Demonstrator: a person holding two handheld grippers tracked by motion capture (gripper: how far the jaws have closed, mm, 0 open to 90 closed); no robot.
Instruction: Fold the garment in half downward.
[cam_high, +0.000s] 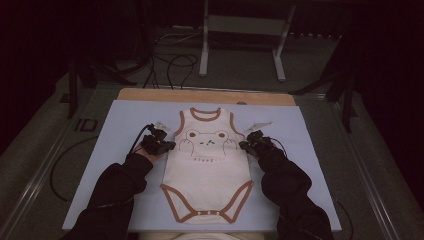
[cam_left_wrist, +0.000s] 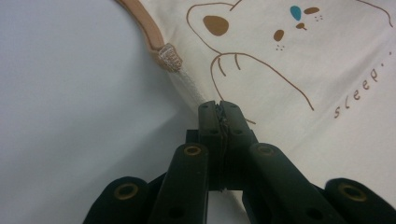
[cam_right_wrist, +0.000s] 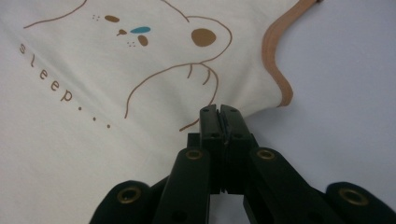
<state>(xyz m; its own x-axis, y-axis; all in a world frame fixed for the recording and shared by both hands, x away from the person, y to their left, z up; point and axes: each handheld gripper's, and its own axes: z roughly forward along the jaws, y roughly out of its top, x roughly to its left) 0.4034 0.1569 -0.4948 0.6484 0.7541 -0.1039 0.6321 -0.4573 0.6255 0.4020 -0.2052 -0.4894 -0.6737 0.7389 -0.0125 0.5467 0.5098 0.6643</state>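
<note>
The left tool is pressed together on the left side seam of a cream baby bodysuit, just below the brown-trimmed armhole, while the right tool is pinched shut on the opposite side edge. The bodysuit is laid flat at the middle of the pale blue table, with bare surface left open on both sides. "sleep..." is printed under the bear drawing.

Cream bear-print bodysuit flat on lilac mat
</note>
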